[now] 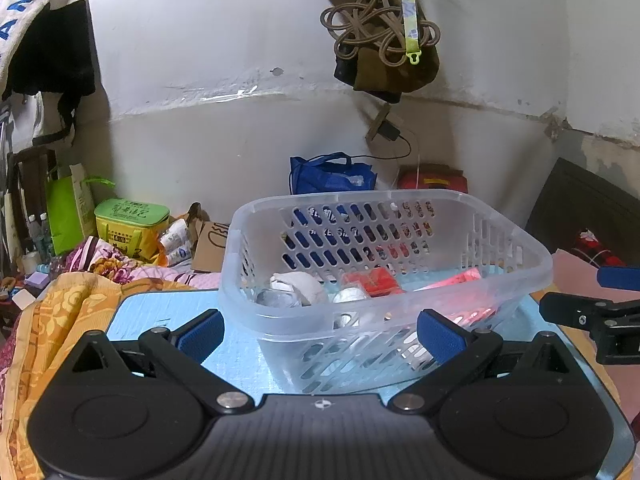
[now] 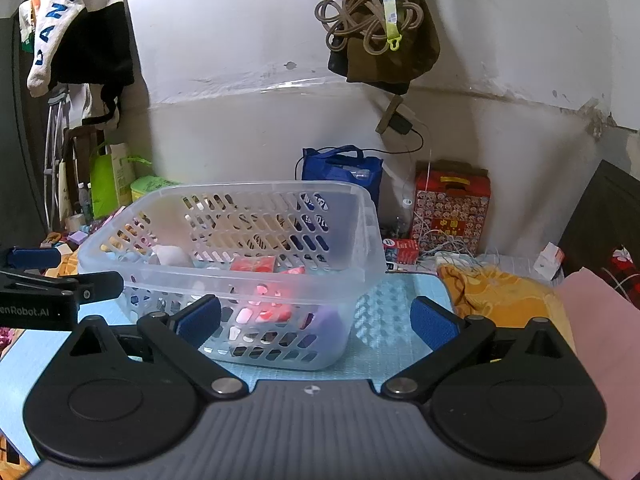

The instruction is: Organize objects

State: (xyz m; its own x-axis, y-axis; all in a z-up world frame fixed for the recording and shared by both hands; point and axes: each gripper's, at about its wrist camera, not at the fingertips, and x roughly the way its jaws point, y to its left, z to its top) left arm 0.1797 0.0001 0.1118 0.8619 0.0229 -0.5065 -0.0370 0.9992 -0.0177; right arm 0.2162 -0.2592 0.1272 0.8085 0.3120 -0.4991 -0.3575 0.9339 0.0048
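Fingers spread wide on both the left gripper (image 1: 320, 338) and right gripper (image 2: 316, 322), empty before the basket (image 1: 400, 304); only the right view shows the red carton (image 2: 452, 208).

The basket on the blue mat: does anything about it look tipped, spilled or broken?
Nothing stands out. The clear basket sits flat and upright on the blue mat. The red packet and the white bundle lie inside it, and nothing has spilled onto the mat. Both tools, left and right, are open and empty.

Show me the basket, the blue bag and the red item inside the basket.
basket (image 1: 280, 312), left wrist view, near rim.
blue bag (image 2: 340, 176), right wrist view, front face.
red item (image 1: 374, 282), left wrist view, top face.
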